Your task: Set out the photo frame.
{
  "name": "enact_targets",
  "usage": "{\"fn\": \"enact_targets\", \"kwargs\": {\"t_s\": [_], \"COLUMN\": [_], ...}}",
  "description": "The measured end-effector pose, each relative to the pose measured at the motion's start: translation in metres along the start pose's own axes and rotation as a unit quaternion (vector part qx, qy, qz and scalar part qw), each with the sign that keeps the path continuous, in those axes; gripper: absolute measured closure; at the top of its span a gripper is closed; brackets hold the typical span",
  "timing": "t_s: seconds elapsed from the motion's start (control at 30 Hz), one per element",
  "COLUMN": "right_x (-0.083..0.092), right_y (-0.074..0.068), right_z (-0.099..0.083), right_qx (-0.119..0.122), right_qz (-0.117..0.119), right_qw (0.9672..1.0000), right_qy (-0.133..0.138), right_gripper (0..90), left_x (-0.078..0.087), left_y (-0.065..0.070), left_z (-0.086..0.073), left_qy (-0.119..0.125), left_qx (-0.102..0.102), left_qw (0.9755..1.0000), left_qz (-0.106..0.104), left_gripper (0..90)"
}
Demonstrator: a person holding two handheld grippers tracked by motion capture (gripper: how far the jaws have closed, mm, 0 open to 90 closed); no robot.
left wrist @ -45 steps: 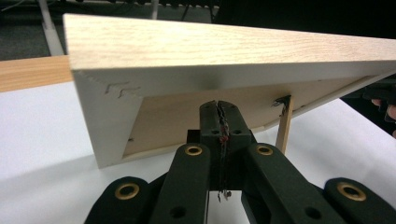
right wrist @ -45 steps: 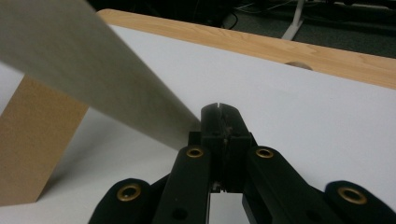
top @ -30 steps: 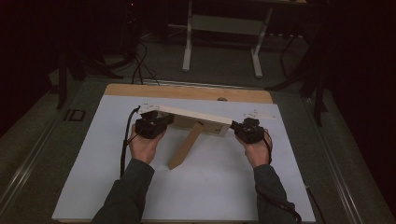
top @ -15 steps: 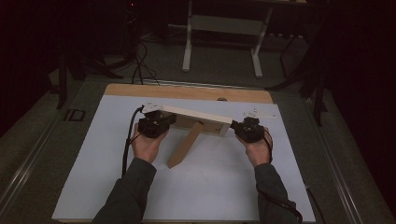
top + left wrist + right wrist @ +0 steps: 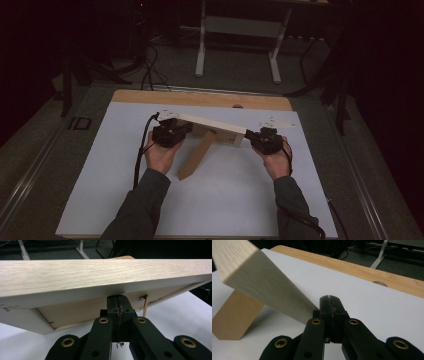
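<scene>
A long pale wooden board (image 5: 212, 122) is hovering tilted above the white sheet (image 5: 225, 200). The left gripper (image 5: 186, 129) is pressing under its one end, jaws together; the right gripper (image 5: 248, 134) is meeting its other end, jaws likewise together.

Black grippers (image 5: 170, 134) with brass-ringed screws, trailing black cables; dark grey sleeves (image 5: 145, 200).
</scene>
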State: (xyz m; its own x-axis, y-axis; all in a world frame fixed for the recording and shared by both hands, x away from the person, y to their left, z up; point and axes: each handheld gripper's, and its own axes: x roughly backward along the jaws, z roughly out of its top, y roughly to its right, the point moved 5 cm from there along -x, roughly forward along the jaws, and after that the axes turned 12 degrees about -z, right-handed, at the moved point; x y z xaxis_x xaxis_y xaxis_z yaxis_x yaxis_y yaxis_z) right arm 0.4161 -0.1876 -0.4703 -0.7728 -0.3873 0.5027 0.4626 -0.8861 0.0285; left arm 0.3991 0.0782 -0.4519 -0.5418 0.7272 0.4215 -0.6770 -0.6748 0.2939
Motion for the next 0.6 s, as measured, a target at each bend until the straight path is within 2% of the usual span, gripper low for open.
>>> {"fn": "enact_targets", "kwargs": {"t_s": [0.43,0.6], "right_x": [-0.001,0.0], "right_y": [-0.001,-0.004], "right_z": [0.006,0.006], "right_qx": [0.019,0.029], "right_qz": [0.012,0.017], "right_qw": [0.9998,0.9994], "right_qy": [0.003,0.002], "right_gripper": [89.8,89.8], "left_x": [-0.009,-0.012], "left_y": [0.008,0.009], "left_z": [0.002,0.002], "left_qy": [-0.012,-0.015], "left_qx": [-0.014,-0.013], "left_qw": [0.9998,0.9998], "left_qz": [-0.003,-0.003], "left_gripper": [90.0,90.0]}}
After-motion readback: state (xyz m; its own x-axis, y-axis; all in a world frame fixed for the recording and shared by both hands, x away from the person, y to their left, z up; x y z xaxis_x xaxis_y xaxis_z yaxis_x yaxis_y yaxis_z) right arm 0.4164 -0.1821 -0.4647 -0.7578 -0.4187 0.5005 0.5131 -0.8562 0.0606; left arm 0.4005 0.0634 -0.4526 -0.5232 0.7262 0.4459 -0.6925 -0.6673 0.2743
